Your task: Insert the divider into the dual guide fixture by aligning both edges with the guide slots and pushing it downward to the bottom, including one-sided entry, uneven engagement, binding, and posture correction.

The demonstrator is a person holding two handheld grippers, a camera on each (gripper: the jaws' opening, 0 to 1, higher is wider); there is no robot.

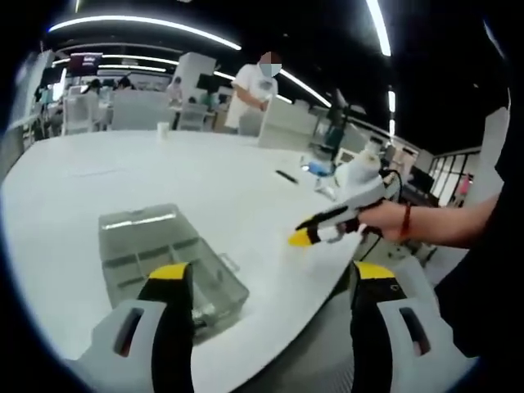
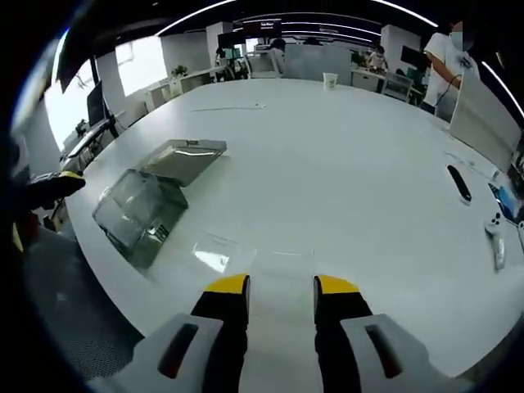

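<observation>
Yellow-tipped jaws of the left gripper [image 1: 272, 278] stand wide apart with nothing between them, above the edge of a broad white table [image 1: 123, 168] in an open office lit by long ceiling strips. On the table near that edge sits the clear plastic fixture box [image 1: 168, 260], lid open. The right gripper view shows the right gripper [image 2: 282, 288], jaws narrowly parted on a thin clear sheet, apparently the divider [image 2: 280, 274]. Farther off lie a game controller [image 2: 496, 233] and a paper cup [image 2: 330, 80].
</observation>
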